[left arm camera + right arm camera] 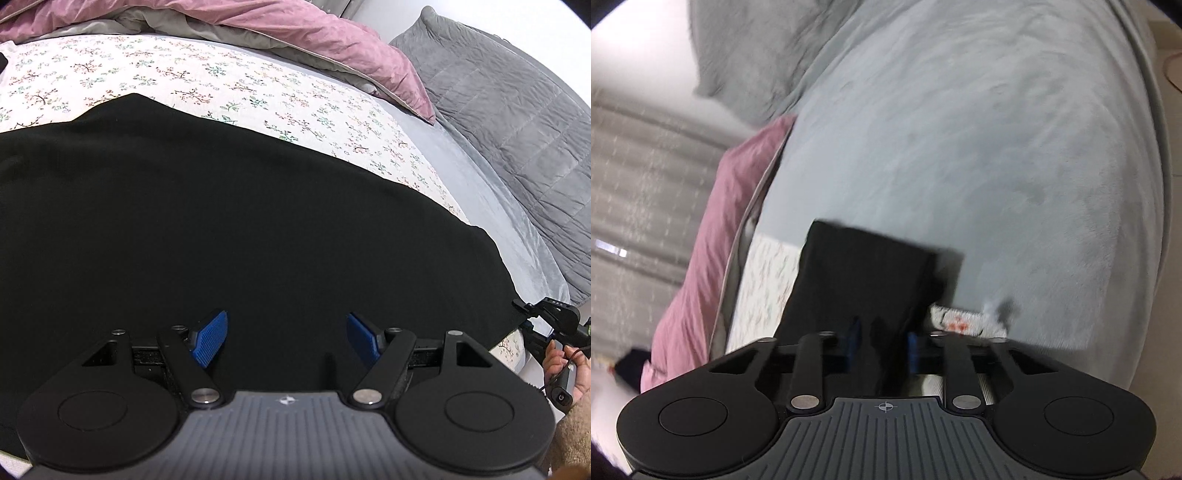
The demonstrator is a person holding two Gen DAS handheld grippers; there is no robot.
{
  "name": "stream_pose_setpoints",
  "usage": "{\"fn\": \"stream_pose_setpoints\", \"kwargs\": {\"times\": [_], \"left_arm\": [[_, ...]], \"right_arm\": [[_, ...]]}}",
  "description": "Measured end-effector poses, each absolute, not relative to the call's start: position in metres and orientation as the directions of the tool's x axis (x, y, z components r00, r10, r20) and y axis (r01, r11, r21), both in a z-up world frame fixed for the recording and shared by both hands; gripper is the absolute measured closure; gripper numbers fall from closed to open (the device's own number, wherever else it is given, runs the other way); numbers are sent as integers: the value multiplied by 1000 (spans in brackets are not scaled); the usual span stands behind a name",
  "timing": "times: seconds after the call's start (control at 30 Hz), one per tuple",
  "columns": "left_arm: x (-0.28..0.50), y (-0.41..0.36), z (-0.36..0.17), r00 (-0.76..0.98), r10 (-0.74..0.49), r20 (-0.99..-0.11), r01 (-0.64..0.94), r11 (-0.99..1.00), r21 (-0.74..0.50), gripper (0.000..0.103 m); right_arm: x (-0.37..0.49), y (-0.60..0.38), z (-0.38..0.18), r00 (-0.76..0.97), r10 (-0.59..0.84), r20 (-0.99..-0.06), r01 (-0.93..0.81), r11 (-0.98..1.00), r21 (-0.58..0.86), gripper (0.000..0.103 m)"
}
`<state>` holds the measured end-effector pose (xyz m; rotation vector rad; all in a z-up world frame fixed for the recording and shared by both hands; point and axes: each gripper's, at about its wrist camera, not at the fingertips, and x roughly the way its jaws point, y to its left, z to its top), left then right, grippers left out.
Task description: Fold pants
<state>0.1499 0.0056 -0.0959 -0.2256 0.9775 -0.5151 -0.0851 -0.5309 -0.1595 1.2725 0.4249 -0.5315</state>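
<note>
Pants (240, 221) of black cloth lie spread flat on the floral sheet (221, 85), and they cover most of its near part. Their far edge makes a low peak against the flowers. In my right wrist view the same pants (864, 273) show as a dark strip that runs away from my claw, and this picture is blurred.

My left gripper (287, 338) is above the near part of the pants with its jaws wide apart, and nothing is between the blue pads (210, 338). I cannot tell if the pads touch the cloth.

My right gripper (882, 345) has its jaws rather narrow, with black cloth between them. Because of the blur I cannot tell if they really pinch it. From the left wrist view this right gripper (550, 314) is at the right corner of the pants, and my right hand (565, 369) holds its handle.

Beyond the floral sheet a pink duvet (332, 40) lies crumpled. To the right of the floral sheet is a light grey bed cover (491, 206), and further right a grey quilted pillow (517, 122).
</note>
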Motion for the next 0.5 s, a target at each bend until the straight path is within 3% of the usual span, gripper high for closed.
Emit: {"fn": "stream_pose_setpoints", "kwargs": {"times": [0.1,0.27,0.5], "left_arm": [[152,11,-96,450,-516,-729,308,856,-416,12],[158,18,-97,442,-545,-712,281,838,-467,8],[163,35,-107,421,-674,-607,215,724,-655,7]], "right_arm": [[-73,-525,-143,780,-178,-600,625,276,730,91],[-40,-496,-89,818,-216,-533,559,513,651,96],[43,-387,-28,863,-85,-498,319,856,406,96]]}}
